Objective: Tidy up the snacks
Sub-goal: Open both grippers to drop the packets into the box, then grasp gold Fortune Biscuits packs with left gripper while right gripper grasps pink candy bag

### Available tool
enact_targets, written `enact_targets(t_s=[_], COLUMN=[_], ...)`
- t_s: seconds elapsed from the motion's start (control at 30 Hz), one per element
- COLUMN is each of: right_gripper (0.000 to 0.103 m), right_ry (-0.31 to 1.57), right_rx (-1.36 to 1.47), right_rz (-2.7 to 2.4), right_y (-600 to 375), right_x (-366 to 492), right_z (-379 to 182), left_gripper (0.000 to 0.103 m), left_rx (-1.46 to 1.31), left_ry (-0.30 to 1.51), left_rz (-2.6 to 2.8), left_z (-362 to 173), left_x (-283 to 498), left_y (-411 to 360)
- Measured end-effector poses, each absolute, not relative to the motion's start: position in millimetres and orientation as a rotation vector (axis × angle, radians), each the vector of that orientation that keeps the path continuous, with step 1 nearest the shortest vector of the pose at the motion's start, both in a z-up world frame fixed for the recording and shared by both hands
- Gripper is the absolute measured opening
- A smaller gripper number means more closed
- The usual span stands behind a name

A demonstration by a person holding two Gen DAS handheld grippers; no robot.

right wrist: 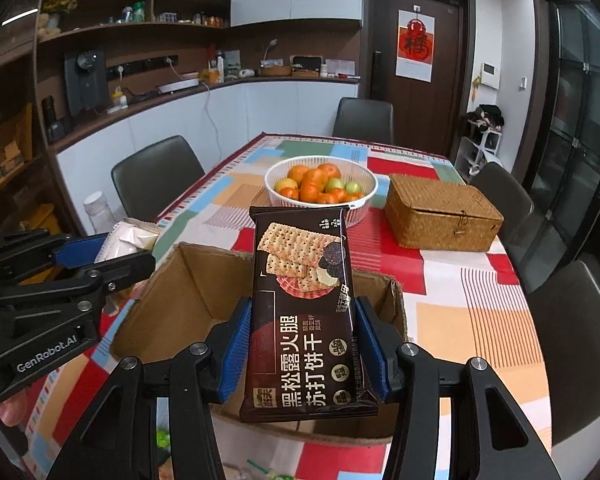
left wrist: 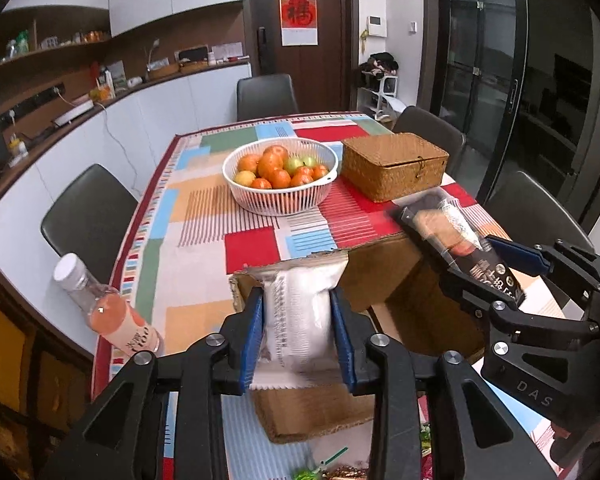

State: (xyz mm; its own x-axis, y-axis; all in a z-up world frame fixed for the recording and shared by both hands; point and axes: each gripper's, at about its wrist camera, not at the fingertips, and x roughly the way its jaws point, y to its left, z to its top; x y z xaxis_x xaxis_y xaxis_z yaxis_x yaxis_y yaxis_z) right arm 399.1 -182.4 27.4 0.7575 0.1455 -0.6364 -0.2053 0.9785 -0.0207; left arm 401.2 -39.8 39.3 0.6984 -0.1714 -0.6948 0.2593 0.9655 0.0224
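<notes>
The cracker packet (right wrist: 306, 312) clamped between the right claw's (right wrist: 304, 348) pads is showing "黑松露火腿苏打饼干"; the left claw (right wrist: 70, 256) beside it is reading "GenRobot.AI"; the door poster (right wrist: 415, 42) far beyond is bearing "福".

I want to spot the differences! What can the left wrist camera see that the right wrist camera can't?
Only the left wrist view: an orange drink bottle lying at the table's edge, label showing, and the white snack packet seen whole.

Only the right wrist view: the front of the dark cracker packet, and inside the open cardboard box.

Both: the fruit basket and the closed wicker box on the colourful tablecloth.
</notes>
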Motion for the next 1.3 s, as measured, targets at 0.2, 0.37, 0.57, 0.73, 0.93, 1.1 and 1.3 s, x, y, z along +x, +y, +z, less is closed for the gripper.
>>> enact_targets(t_s=[0.2,0.37,0.57,0.73,0.93,1.1,1.3], right_gripper=[0.066,0.067,0.070,0.071,0.072,0.073,0.073], right_ry=[0.654,0.612,0.590,0.572,0.580,0.606,0.683], right_rx=[-0.103,-0.098,-0.046,-0.034,-0.018,-0.012,-0.026], right_rz=[0.155,0.153,0.176,0.176,0.191,0.185,0.174], right_y=[-181,-182,-184,-184,-184,-187,-192], right_x=[396,373,337,302,270,251,237], right_z=[31,38,40,36,25,9,-22], left_gripper=[0.061,0.067,0.072,0.076,0.078,0.079,0.079], left_rx=[0.104,0.118,0.138,0.143,0.154,0.180,0.196], left_ry=[0.717,0.671,0.623,0.609,0.612,0.641,0.724], left_rz=[-0.221,-0.212,-0.200,-0.214,-0.218,-0.229,-0.235], left_z=[49,59,64,61,49,30,-5], left_x=[384,353,310,276,244,227,219], left_y=[-35,-29,-26,-23,-22,-24,-27])
